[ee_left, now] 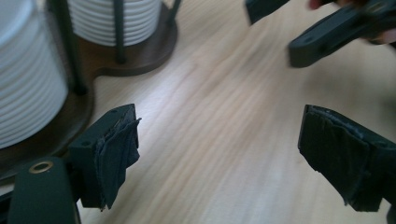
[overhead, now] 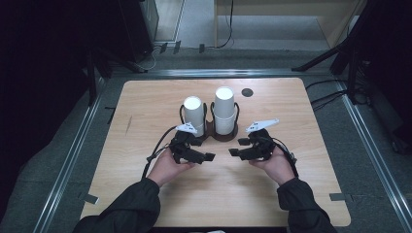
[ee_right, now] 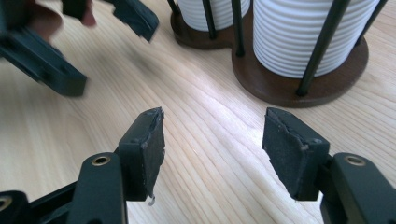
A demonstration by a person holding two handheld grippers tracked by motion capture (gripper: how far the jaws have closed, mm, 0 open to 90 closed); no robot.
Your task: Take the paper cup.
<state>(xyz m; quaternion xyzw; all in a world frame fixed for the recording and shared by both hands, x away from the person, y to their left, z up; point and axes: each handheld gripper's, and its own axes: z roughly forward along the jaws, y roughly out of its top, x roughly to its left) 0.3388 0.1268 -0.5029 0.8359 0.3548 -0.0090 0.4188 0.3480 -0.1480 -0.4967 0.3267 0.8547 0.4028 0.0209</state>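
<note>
2 open tools (overhead: 221, 154), cup stacks (overhead: 225, 110) just beyond.

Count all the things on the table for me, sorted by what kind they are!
White cup stacks: 2, a shorter one and a taller one
Brown holder stand: 1
Dark round spot in the tabletop: 1
Total: 4

— What's between the right gripper (ee_right: 212, 151) jaws?
— Bare wooden table (ee_right: 201, 196); they stand apart. Two white cup stacks (ee_right: 299, 35) sit in a brown holder (ee_right: 280, 91) beyond, left gripper (ee_right: 93, 42) blurred opposite.
</note>
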